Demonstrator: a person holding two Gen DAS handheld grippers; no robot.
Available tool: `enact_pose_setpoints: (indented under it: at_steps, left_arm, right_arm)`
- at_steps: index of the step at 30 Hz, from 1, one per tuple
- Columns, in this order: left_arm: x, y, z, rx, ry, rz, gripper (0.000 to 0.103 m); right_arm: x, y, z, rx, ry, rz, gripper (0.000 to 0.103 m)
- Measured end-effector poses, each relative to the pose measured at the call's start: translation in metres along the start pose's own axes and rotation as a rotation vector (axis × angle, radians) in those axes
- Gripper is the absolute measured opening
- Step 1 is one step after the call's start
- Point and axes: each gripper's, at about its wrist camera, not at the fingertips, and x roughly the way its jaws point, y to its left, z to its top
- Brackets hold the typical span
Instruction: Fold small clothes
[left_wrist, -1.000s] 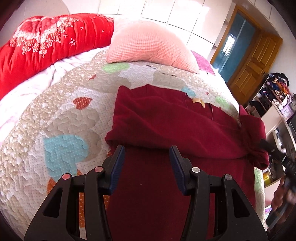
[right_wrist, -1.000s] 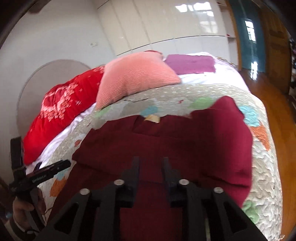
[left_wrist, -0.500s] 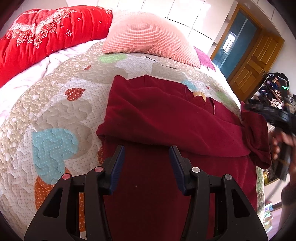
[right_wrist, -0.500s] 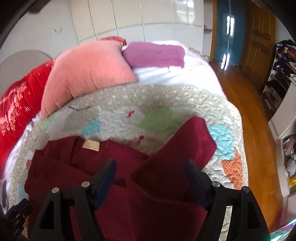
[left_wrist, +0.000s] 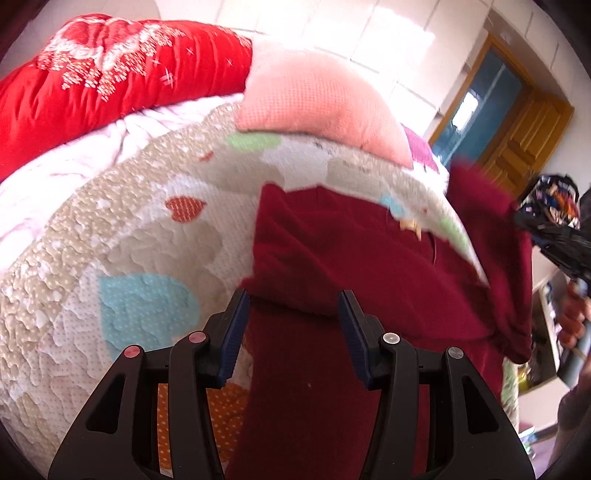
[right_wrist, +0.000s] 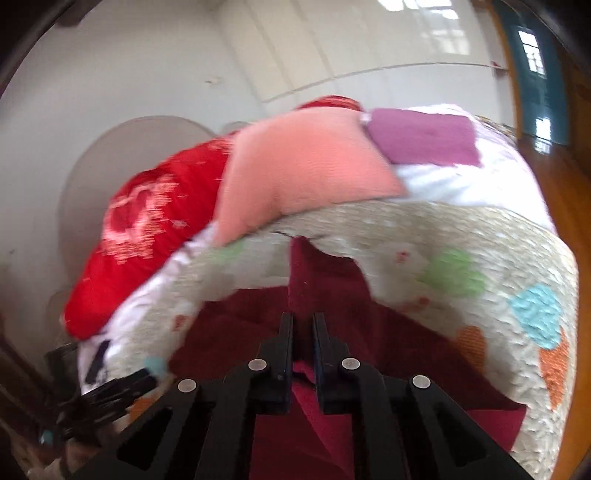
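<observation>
A dark red sweater (left_wrist: 351, 266) lies on the patterned quilt (left_wrist: 140, 229), its left sleeve folded across the chest. My left gripper (left_wrist: 293, 308) is open and empty, hovering over the sweater's lower body. My right gripper (right_wrist: 303, 325) is shut on the sweater's right sleeve (right_wrist: 317, 273) and holds it lifted above the garment; in the left wrist view the raised sleeve (left_wrist: 491, 236) hangs at the right, next to the right gripper's body (left_wrist: 554, 240).
A pink pillow (left_wrist: 314, 99) and a red duvet (left_wrist: 92, 88) lie at the head of the bed. A purple folded cloth (right_wrist: 424, 136) sits beside the pillow. Wooden floor (right_wrist: 565, 192) and a door (left_wrist: 517, 140) are to the right.
My right gripper has gone from open to shut on the right sleeve and lifted it up. My left gripper stays open over the sweater, shifted slightly.
</observation>
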Motion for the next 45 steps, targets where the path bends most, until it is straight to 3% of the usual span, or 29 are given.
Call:
enact_pose_setpoints:
  at_steps: [3,5,6,7,8,11,13,15,20,23,25,26,27,30,31,37,39,41,43,45]
  left_arm:
    - [-0.008,0.001,0.005,-0.013,-0.028,-0.008,0.049]
    - [-0.011,0.001,0.007,-0.007,-0.038,-0.011,0.049]
    - [-0.011,0.0,0.008,-0.001,-0.034,-0.012,0.049]
    - [-0.01,0.0,0.008,0.004,-0.03,-0.016,0.049]
    - [-0.01,0.0,0.009,0.009,-0.029,-0.022,0.049]
    - [-0.004,0.002,0.011,0.027,-0.028,-0.037,0.051]
    - [0.002,0.003,0.014,0.029,-0.02,-0.048,0.051]
    - [0.011,0.006,0.016,0.019,0.013,-0.068,0.06]
    - [0.029,0.002,0.01,0.022,0.061,-0.079,0.064]
    - [0.034,-0.009,0.006,0.051,0.047,-0.087,0.064]
    - [0.035,-0.02,0.006,0.115,0.014,-0.064,0.047]
    - [0.038,-0.023,0.006,0.138,0.022,-0.042,0.023]
    - [0.043,-0.026,0.006,0.158,0.049,-0.022,0.011]
    - [0.038,-0.026,0.008,0.167,0.042,-0.03,0.008]
    - [0.032,-0.027,0.011,0.175,0.024,-0.033,0.008]
    - [0.007,-0.037,0.045,0.219,-0.093,-0.046,0.007]
    - [0.027,-0.034,0.05,0.205,-0.047,-0.037,0.007]
    - [0.055,-0.029,0.044,0.191,0.033,-0.009,0.007]
    - [0.076,-0.024,0.037,0.198,0.087,0.04,0.007]
    - [0.082,-0.018,0.031,0.204,0.084,0.037,0.009]
  right_arm:
    - [0.01,0.041,0.007,-0.083,-0.01,0.148,0.008]
    - [0.034,0.054,0.008,-0.144,0.037,0.111,0.017]
    - [0.048,0.054,0.005,-0.158,0.072,0.026,0.047]
    - [0.058,0.05,0.001,-0.16,0.094,-0.056,0.069]
    - [0.062,0.043,-0.005,-0.134,0.099,-0.096,0.069]
    - [0.049,0.021,-0.026,-0.037,0.11,-0.084,0.069]
    - [0.025,0.01,-0.044,-0.01,0.07,-0.098,0.069]
    - [0.002,0.003,-0.06,-0.002,0.05,-0.122,0.069]
    - [-0.041,-0.025,-0.089,-0.006,-0.022,-0.359,0.069]
    - [-0.038,-0.05,-0.099,0.062,0.028,-0.404,0.069]
    - [-0.026,-0.056,-0.101,0.079,0.065,-0.395,0.069]
    - [-0.019,-0.058,-0.103,0.069,0.079,-0.409,0.069]
    - [-0.013,-0.059,-0.104,0.062,0.085,-0.438,0.067]
    - [0.005,-0.068,-0.105,0.073,0.11,-0.453,0.012]
    - [0.006,-0.07,-0.105,0.083,0.095,-0.441,0.011]
    - [-0.023,-0.057,-0.092,0.112,-0.084,-0.436,0.01]
    - [-0.018,-0.062,-0.091,0.131,-0.086,-0.458,0.01]
    - [-0.001,-0.069,-0.093,0.142,-0.026,-0.49,0.014]
    - [0.008,-0.074,-0.099,0.153,0.038,-0.521,0.033]
    - [-0.007,-0.068,-0.102,0.147,-0.001,-0.533,0.034]
